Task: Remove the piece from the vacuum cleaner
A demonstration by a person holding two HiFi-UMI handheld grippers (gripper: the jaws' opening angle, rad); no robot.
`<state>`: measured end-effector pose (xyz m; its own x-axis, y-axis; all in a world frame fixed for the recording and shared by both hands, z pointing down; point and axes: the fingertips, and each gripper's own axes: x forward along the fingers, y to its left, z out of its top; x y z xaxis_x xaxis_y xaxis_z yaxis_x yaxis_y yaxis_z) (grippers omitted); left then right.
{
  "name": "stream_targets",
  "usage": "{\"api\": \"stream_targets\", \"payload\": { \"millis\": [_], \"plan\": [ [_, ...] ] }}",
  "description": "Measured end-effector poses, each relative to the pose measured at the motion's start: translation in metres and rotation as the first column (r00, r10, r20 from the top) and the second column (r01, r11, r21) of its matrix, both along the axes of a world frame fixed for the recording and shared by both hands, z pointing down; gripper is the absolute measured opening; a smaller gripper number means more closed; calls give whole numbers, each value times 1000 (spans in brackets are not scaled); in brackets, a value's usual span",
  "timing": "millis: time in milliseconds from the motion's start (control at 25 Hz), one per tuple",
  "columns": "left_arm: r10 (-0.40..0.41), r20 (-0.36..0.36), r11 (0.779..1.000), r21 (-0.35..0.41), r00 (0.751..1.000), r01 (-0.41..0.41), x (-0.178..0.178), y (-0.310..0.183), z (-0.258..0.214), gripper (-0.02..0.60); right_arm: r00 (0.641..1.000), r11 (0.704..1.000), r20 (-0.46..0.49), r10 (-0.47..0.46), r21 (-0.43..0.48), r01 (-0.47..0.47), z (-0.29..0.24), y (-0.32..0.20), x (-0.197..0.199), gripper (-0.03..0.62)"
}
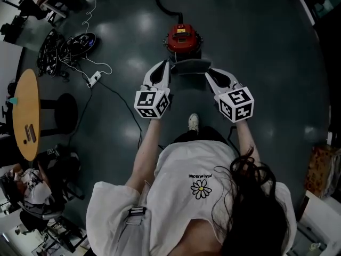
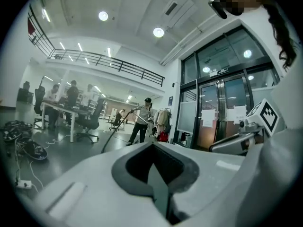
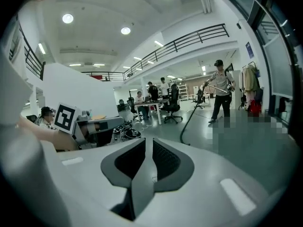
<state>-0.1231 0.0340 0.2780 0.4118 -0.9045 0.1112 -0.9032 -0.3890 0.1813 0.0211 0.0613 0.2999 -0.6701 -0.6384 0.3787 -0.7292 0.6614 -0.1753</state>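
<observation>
A red vacuum cleaner (image 1: 183, 38) stands on the dark floor ahead of me. Just in front of it, a flat dark grey piece (image 1: 189, 66) hangs level between my two grippers. My left gripper (image 1: 167, 66) is shut on its left end and my right gripper (image 1: 209, 72) is shut on its right end. In the left gripper view the piece (image 2: 158, 186) shows edge-on as a thin plate clamped between the jaws of the left gripper (image 2: 154, 148). The right gripper view shows the same thin plate (image 3: 141, 178) pinched in the right gripper (image 3: 147, 143). Whether the piece touches the vacuum cleaner is hidden.
A black hose (image 1: 160, 1) runs back from the vacuum cleaner. At left stand a round wooden table (image 1: 25, 113) and a black stool (image 1: 66, 111), with a power strip (image 1: 94, 79) and cables on the floor. A person (image 3: 218, 91) works a hose farther off.
</observation>
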Motion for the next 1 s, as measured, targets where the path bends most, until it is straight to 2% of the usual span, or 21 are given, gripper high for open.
{"api": "stream_targets", "payload": {
  "millis": [200,400,600,800,1000],
  "plan": [
    [44,3,997,-68,999,-43,2,-31,27,1,997,997,-49,56,-41,-58,19,-41,8,69],
    [58,-1,990,-132,998,-57,10,-66,51,1,992,994,-119,30,-99,-42,45,-87,16,91],
    [67,56,979,-198,996,-54,16,-111,75,1,993,981,-116,-21,-194,-2,85,-142,14,131],
    [86,146,958,-284,986,-41,16,-168,116,1,984,970,-158,-81,-240,42,133,-200,11,149],
    [170,191,930,-356,967,-93,29,-200,162,1,957,952,-256,-136,-302,55,175,-208,17,167]
  ]
}}
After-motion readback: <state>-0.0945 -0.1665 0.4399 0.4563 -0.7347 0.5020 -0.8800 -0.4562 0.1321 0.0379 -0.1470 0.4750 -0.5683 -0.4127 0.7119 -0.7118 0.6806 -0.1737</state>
